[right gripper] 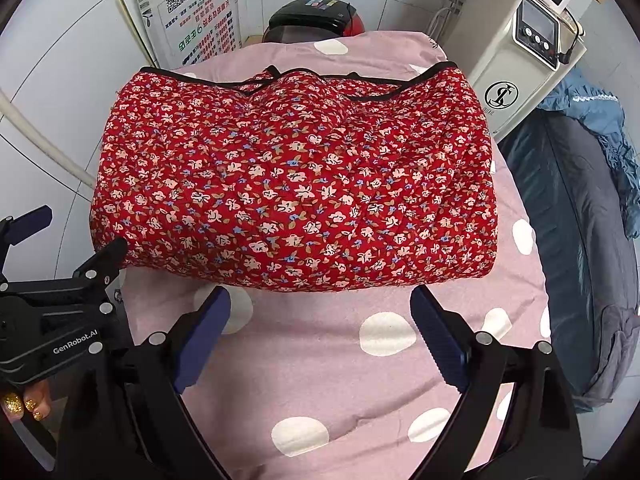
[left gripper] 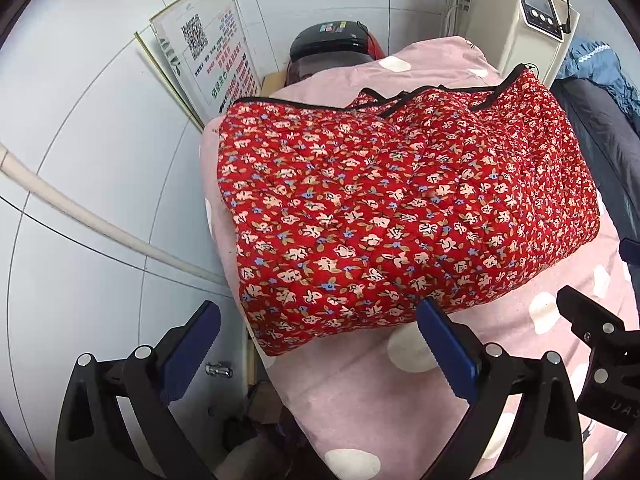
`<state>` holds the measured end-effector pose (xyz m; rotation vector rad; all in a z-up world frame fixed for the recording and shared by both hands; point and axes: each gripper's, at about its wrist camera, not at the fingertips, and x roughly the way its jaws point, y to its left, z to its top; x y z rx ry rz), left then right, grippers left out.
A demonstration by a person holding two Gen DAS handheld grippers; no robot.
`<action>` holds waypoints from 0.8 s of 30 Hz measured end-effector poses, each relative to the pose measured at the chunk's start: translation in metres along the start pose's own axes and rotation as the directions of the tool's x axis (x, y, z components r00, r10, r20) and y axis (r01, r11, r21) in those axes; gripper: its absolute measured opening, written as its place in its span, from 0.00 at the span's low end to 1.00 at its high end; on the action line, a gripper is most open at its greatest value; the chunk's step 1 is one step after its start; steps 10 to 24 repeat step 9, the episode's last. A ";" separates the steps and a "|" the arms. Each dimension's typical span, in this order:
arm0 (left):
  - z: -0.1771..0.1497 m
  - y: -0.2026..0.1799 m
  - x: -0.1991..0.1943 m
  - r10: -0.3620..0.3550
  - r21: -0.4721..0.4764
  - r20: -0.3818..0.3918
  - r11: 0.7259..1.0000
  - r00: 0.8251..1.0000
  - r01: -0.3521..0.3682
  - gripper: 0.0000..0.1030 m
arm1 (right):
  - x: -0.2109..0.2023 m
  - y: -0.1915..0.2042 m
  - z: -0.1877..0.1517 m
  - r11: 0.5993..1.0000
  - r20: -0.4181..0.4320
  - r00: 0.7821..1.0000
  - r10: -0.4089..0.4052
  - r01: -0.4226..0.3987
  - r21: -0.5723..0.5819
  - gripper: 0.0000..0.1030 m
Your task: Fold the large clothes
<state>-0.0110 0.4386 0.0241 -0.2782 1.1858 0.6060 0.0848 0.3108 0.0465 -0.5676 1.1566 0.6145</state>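
Note:
A red quilted garment with a small floral print and black trim [left gripper: 400,208] lies folded into a thick block on a pink bed with white dots [left gripper: 360,400]; it also fills the middle of the right wrist view [right gripper: 296,192]. My left gripper [left gripper: 320,320] is open and empty at the garment's near left corner, its right finger [left gripper: 444,344] just short of the near edge. My right gripper [right gripper: 320,308] is open and empty just in front of the garment's near edge. The left gripper also shows at the left of the right wrist view [right gripper: 68,236].
A white tiled wall with a pipe [left gripper: 100,220] runs along the bed's left side. A framed poster [left gripper: 212,56] and a black and red appliance [left gripper: 332,40] stand at the far end. A beige machine [right gripper: 516,64] and grey and blue bedding [right gripper: 580,208] are on the right.

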 end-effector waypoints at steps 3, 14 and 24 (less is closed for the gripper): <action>0.001 0.002 0.003 -0.007 -0.010 -0.018 1.000 1.000 0.007 0.94 | 0.000 -0.001 0.000 1.000 0.001 1.000 -0.001 0.001 0.003 0.88; 0.000 0.003 0.005 -0.015 -0.021 -0.030 1.000 0.999 0.015 0.94 | 0.000 -0.001 -0.001 1.000 0.001 1.000 0.002 -0.002 0.005 0.88; 0.000 0.003 0.005 -0.015 -0.021 -0.030 1.000 0.999 0.015 0.94 | 0.000 -0.001 -0.001 1.000 0.001 1.000 0.002 -0.002 0.005 0.88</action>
